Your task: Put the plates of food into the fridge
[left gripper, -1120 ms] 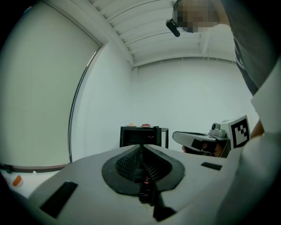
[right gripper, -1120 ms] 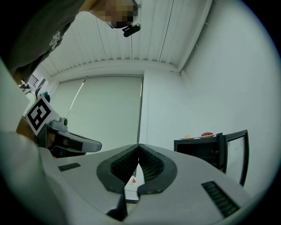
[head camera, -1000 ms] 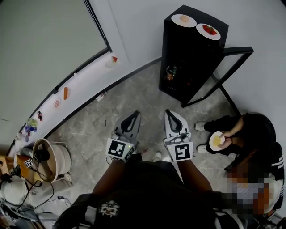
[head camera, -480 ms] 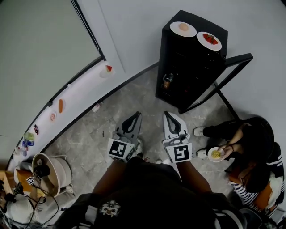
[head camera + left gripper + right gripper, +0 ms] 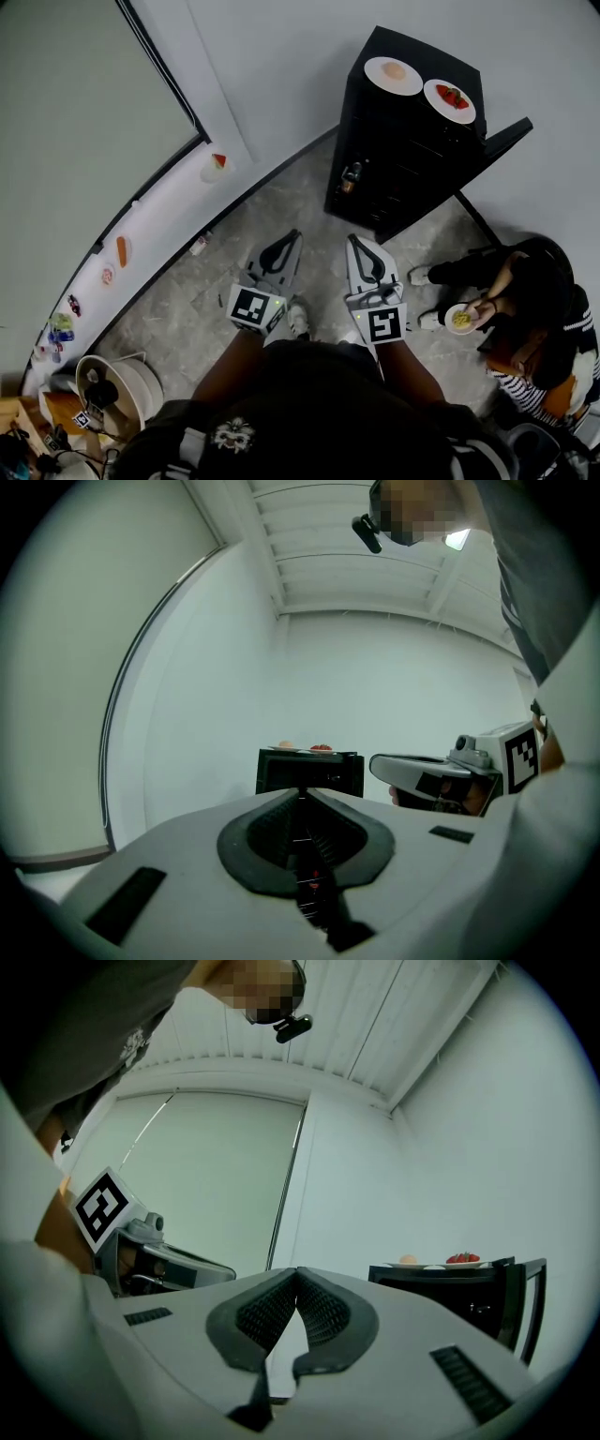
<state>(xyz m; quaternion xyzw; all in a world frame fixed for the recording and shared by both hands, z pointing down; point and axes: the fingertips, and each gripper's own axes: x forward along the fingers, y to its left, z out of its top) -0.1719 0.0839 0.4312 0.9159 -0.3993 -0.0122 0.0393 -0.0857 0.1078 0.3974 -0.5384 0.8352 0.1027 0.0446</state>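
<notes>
A black fridge (image 5: 403, 150) stands against the far wall with its door (image 5: 492, 150) swung open to the right. Two white plates lie on its top, one with a pale bun (image 5: 393, 75) and one with red strawberries (image 5: 449, 100). Both plates also show small in the left gripper view (image 5: 302, 749) and in the right gripper view (image 5: 436, 1262). My left gripper (image 5: 292, 234) and right gripper (image 5: 354, 239) are held side by side over the floor, short of the fridge. Each points at it, shut and holding nothing.
A person (image 5: 534, 319) crouches at the right beside the fridge door, holding a small plate of yellow food (image 5: 460, 319). A white ledge (image 5: 159, 225) along the left wall carries a watermelon slice (image 5: 217, 161) and other food. A white bucket (image 5: 117, 389) stands at the lower left.
Both grippers have travelled forward over the floor toward the fridge, still shut and side by side. The crouching person's plate now sits lower and farther right in the view.
</notes>
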